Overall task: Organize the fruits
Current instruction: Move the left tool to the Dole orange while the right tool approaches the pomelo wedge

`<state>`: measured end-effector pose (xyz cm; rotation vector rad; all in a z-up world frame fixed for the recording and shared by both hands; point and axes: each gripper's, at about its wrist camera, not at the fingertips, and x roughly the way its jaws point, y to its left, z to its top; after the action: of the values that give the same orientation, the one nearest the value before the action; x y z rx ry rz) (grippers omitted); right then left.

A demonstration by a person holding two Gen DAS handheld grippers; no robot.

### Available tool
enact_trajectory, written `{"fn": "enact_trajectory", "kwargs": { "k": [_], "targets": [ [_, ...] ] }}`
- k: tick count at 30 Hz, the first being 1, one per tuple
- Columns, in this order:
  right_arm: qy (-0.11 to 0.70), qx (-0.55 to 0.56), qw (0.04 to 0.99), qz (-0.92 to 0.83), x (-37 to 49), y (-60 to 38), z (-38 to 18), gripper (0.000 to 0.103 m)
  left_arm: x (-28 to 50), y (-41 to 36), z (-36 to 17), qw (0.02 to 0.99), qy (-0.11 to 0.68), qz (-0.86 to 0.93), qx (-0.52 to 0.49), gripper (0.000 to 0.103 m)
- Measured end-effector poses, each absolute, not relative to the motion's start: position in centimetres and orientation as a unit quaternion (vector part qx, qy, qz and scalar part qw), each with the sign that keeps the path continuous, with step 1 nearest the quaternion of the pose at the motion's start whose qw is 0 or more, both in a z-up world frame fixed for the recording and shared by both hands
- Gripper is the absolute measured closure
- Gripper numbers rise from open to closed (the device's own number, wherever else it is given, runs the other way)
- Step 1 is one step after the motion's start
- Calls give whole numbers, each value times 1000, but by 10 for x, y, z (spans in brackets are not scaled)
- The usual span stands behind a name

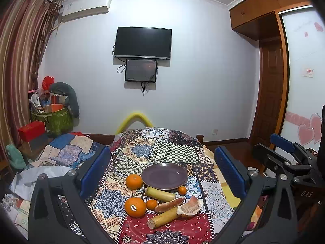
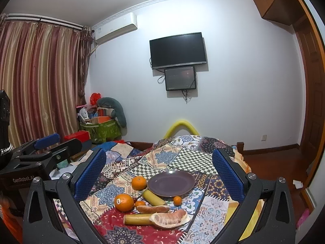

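Observation:
An empty purple plate sits on the patchwork tablecloth. In front of it lie two large oranges, two small tangerines, a yellow banana piece, a reddish sweet potato, a sugarcane stick and a peeled pomelo piece. My left gripper is open, held back above the fruit with nothing between its blue pads. My right gripper is open too, equally empty and clear of the fruit.
The right gripper's body shows at the left wrist view's right edge; the left gripper's body shows at the right wrist view's left. A quilt-covered bed lies left of the table. A yellow chair back rises behind it.

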<state>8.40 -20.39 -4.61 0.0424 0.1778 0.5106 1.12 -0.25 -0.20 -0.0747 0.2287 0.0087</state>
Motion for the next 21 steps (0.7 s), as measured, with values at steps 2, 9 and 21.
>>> {"fn": "enact_trajectory", "kwargs": {
  "k": [2, 9, 21],
  "targets": [
    [90, 20, 963, 252, 85, -204, -47, 0, 13, -1, -2, 993, 116, 4, -39, 0],
    [115, 16, 962, 248, 99, -201, -59, 0, 27, 6, -13, 990, 138, 6, -41, 0],
    [209, -15, 950, 232, 135, -197, -109, 0, 76, 30, -64, 974, 217, 23, -56, 0]
  ]
}}
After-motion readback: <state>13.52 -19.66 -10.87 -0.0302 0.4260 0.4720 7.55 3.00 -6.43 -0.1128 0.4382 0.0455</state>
